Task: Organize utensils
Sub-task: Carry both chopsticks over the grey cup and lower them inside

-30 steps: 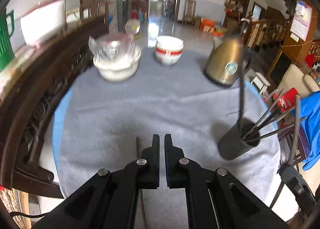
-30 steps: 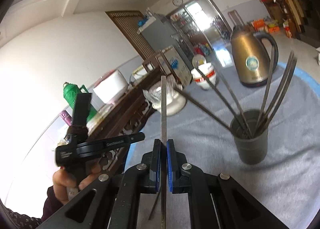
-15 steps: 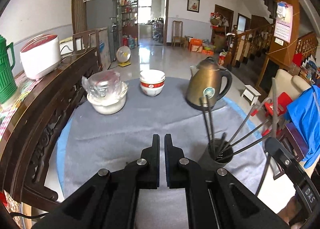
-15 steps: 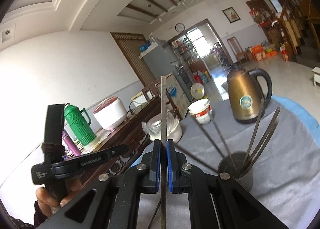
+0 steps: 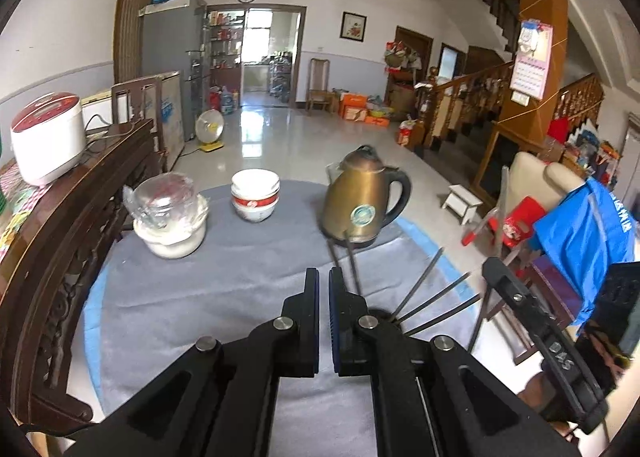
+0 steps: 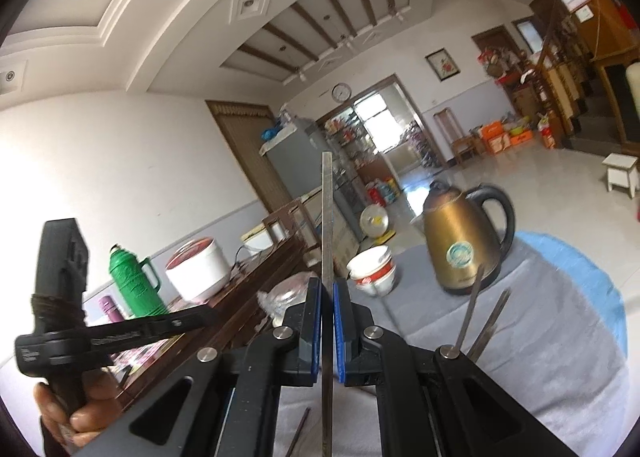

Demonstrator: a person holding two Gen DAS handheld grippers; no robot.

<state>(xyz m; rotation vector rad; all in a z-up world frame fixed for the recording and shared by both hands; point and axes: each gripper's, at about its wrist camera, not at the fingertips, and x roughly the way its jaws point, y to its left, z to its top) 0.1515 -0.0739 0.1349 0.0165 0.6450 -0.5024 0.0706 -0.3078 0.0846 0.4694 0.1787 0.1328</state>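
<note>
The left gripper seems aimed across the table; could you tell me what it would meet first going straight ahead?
Probably the gold kettle, slightly right of the left gripper line; the chopsticks lean nearer, though depth is unclear.

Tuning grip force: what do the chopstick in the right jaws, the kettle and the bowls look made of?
Chopstick: likely metal; grey, thin, square-edged, dull sheen. Kettle: metal body with brushed bronze finish and soft highlights; handle looks like black plastic. Bowls: probably glazed ceramic; glossy white with a red band.

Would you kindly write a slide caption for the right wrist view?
Right gripper shut on an upright chopstick above the grey-clothed table, brass kettle behind.
</note>
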